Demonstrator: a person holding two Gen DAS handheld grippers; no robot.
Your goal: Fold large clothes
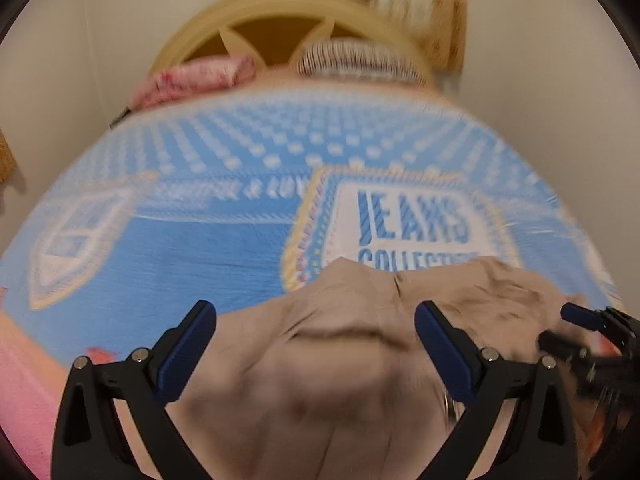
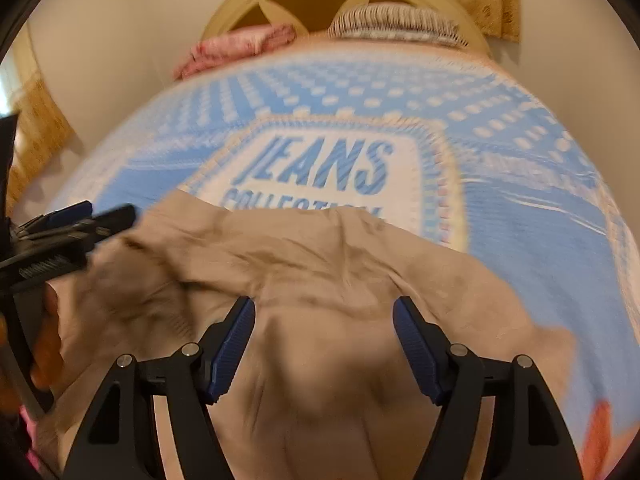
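Pale walls close the room behind a bed (image 1: pixel 160 248) spread with a blue and white cover printed with JEANS COLLECTION; at its far end stands a cream headboard (image 1: pixel 280 28) with a fan of cut-outs, and against it you have a pink pillow (image 1: pixel 200 78) and a striped pillow (image 1: pixel 352 58) side by side; a patterned curtain (image 1: pixel 440 8) hangs beyond.

Your garment, a beige piece of clothing (image 1: pixel 320 380), lies crumpled on the near part of the cover; its far edge overlaps the bottom of the printed lettering, and in the right wrist view the cloth (image 2: pixel 320 280) runs in creased ridges from left to right; which garment it is I cannot tell, since the frames are blurred.

Your left gripper (image 1: pixel 316 320) stands with its jaws wide apart above the cloth; the blue pads touch nothing and nothing is held between them; it shows again at the left edge of the right wrist view (image 2: pixel 72 220), over the cloth's left end.

Your right gripper (image 2: pixel 324 316) likewise has its jaws spread, with bare cloth showing in the gap and no fold pinched; you can see it from the left wrist view (image 1: pixel 580 316) at the right edge, beside the garment's right end.
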